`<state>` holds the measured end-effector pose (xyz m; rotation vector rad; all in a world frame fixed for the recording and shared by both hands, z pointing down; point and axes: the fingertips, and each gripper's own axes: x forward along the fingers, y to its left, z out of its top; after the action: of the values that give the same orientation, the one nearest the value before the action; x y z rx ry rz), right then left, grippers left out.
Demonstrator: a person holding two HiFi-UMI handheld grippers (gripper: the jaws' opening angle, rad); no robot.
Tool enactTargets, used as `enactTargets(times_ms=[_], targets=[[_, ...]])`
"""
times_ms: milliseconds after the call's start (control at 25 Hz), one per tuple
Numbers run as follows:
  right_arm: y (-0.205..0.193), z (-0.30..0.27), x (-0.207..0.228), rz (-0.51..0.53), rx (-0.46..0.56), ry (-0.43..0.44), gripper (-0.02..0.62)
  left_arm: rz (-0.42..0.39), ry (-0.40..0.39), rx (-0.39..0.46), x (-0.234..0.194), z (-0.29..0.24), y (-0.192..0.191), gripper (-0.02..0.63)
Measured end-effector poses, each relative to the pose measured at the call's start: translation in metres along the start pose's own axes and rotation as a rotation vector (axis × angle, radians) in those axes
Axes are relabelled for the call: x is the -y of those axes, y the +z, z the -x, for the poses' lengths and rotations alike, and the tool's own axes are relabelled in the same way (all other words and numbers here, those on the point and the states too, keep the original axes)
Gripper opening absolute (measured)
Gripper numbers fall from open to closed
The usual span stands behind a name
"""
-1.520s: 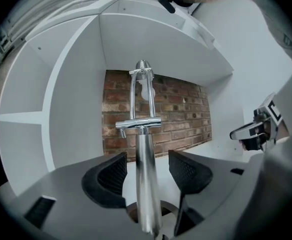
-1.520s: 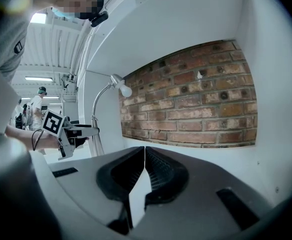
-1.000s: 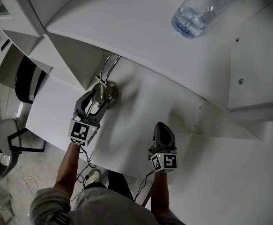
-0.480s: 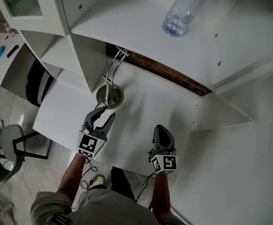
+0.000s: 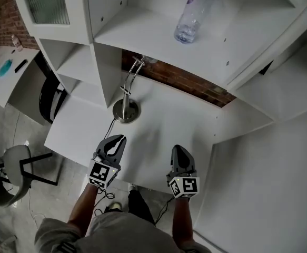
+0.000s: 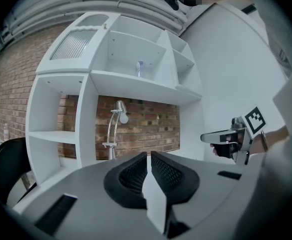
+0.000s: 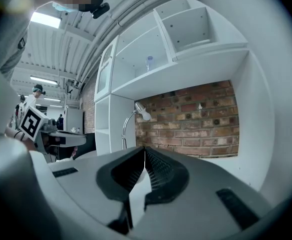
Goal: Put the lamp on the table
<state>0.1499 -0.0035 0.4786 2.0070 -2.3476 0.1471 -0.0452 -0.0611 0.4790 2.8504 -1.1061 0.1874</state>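
A chrome desk lamp (image 5: pixel 126 109) stands upright on the white table (image 5: pixel 164 125), its arched stem reaching up toward the brick wall. My left gripper (image 5: pixel 117 139) hovers near the table's front edge, well short of the lamp base. Its jaws have just been closing and nothing is between them. In the left gripper view the lamp (image 6: pixel 110 134) stands far ahead of the nearly touching pads (image 6: pixel 135 171). My right gripper (image 5: pixel 178 151) is shut and empty, to the right of the left one. The right gripper view shows the lamp (image 7: pixel 129 124) far off to the left.
A clear plastic bottle (image 5: pixel 190 12) stands on the shelf above the table. White shelf compartments (image 5: pixel 82 62) flank the lamp on the left, a brick wall (image 5: pixel 185 80) backs the table. A black chair (image 5: pixel 49 100) and a grey chair (image 5: pixel 8 167) stand at the left.
My left gripper has let go of the lamp base, drawn back to the table's front edge and closed its jaws. The right gripper has drawn back a little. The lamp stays put.
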Motion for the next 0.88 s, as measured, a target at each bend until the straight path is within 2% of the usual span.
enactTargets(times_ms=[880], targets=[[0.023, 0.091, -0.086, 0.004, 0.054, 0.004, 0.023, -0.014, -0.027, 0.047, 0.044, 0.112, 0.028, 0.008]])
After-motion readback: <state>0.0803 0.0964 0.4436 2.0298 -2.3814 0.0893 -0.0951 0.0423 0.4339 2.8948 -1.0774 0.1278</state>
